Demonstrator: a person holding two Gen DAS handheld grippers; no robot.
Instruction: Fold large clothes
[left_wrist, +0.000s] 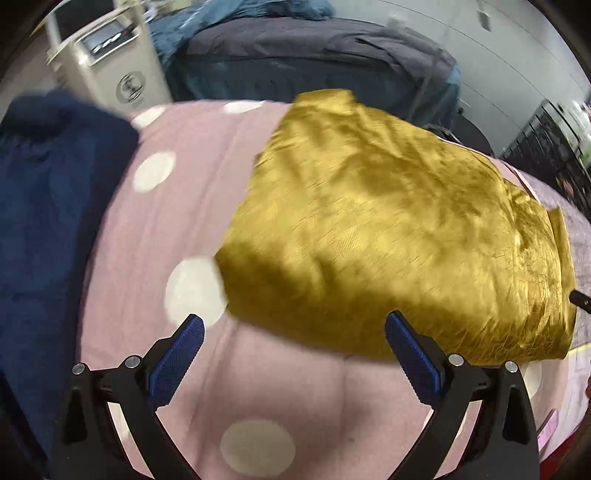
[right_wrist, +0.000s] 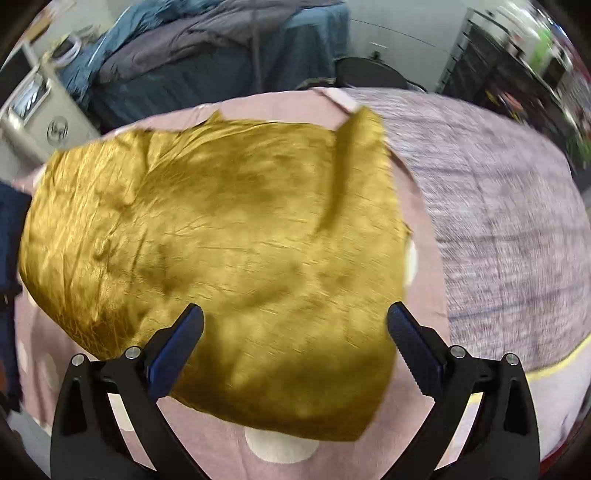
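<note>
A: Garment?
B: Mustard-gold cloth (left_wrist: 399, 229), shiny and crinkled, lying folded into a rough rectangle on the pink bedspread (left_wrist: 207, 206) with white dots. Frames are motion-blurred.

A: Left gripper?
B: Left gripper (left_wrist: 293, 354) has its fingers spread wide with nothing between them, hanging above the cloth's near edge. One blue pad (left_wrist: 177, 363) sits over bare pink spread, the other over the gold edge. Can't tell whether it touches.

A: Right?
B: Right gripper (right_wrist: 295, 347) is also spread wide and holds nothing, with the gold cloth (right_wrist: 221, 236) filling the space between the fingers below it.

A: Around the cloth?
B: Navy garment (left_wrist: 48, 206) on the spread left of the cloth, apart from it. Greyish-lilac woven fabric (right_wrist: 498, 206) just right of the cloth. Past the cloth's far edge are a dark blue-grey bedding heap (left_wrist: 306, 51) and a cream appliance (left_wrist: 110, 62).
</note>
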